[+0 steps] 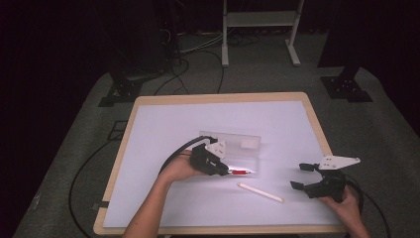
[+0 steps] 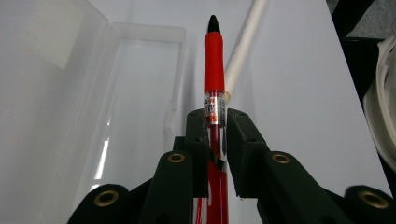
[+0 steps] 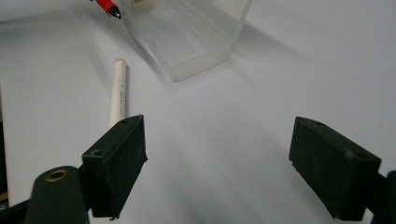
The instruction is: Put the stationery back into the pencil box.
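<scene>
Left gripper clamps the red pen mid-desk, beside the clear case. I keep it level over the tray. Right gripper open near front edge.

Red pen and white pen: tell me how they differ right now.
The red pen is clamped in the left gripper, held off the table; the white pen lies loose on the white table, with no gripper on it. The red pen has a red grip, a clear barrel and a black tip; the white pen is plain white all over. In the high view the red pen sits at the clear plastic case; the white pen lies nearer the person. Both are slim sticks.
</scene>
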Demonstrator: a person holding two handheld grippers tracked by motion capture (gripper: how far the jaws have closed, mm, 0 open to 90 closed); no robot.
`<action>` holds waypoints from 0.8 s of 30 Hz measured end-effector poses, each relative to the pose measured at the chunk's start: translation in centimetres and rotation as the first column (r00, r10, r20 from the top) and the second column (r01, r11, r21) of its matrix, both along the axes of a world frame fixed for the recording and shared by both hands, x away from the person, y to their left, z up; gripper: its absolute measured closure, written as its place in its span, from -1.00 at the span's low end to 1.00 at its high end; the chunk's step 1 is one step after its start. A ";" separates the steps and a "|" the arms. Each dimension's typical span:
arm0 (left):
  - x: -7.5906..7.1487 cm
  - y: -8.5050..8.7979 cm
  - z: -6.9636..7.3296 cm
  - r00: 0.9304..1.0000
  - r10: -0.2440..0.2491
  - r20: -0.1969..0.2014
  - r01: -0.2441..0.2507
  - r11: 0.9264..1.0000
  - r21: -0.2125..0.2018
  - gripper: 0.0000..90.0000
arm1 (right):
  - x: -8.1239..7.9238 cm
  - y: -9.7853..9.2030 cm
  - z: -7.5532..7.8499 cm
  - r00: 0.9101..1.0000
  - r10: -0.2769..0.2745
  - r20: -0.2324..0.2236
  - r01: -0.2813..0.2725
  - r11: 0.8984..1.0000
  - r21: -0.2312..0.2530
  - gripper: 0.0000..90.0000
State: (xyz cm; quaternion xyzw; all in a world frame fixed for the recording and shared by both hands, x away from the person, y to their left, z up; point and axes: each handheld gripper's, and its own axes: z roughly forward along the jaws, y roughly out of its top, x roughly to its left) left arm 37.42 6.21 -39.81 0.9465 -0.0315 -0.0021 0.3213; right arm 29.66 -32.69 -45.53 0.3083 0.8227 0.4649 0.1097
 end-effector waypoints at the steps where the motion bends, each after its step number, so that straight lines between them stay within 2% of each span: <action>1: 0.1 0.0 0.2 1.000 0.001 0.002 -0.001 1.000 0.002 0.76 | 0.0 0.0 0.0 1.000 0.001 -0.002 -0.001 1.000 0.000 -0.61; 11: 1.3 0.1 2.0 1.000 0.008 0.026 -0.007 1.000 -0.019 0.76 | 0.2 -0.2 0.0 1.000 -0.006 -0.004 0.006 1.000 0.002 -0.61; 17: 2.1 -0.1 2.3 0.999 0.020 0.032 -0.019 0.999 -0.039 0.76 | 0.4 -0.3 0.0 1.000 -0.001 -0.004 0.001 1.000 0.005 -0.61; 21: 2.7 -0.4 2.2 0.999 0.026 0.028 -0.025 0.999 -0.023 0.76 | 0.4 -0.2 0.0 1.000 0.003 -0.002 -0.003 1.000 0.005 -0.61; 24: 3.1 -0.5 2.3 0.999 0.028 0.024 -0.027 0.999 -0.025 0.76 | 0.4 -0.2 0.0 1.000 0.005 -0.005 -0.005 1.000 0.006 -0.61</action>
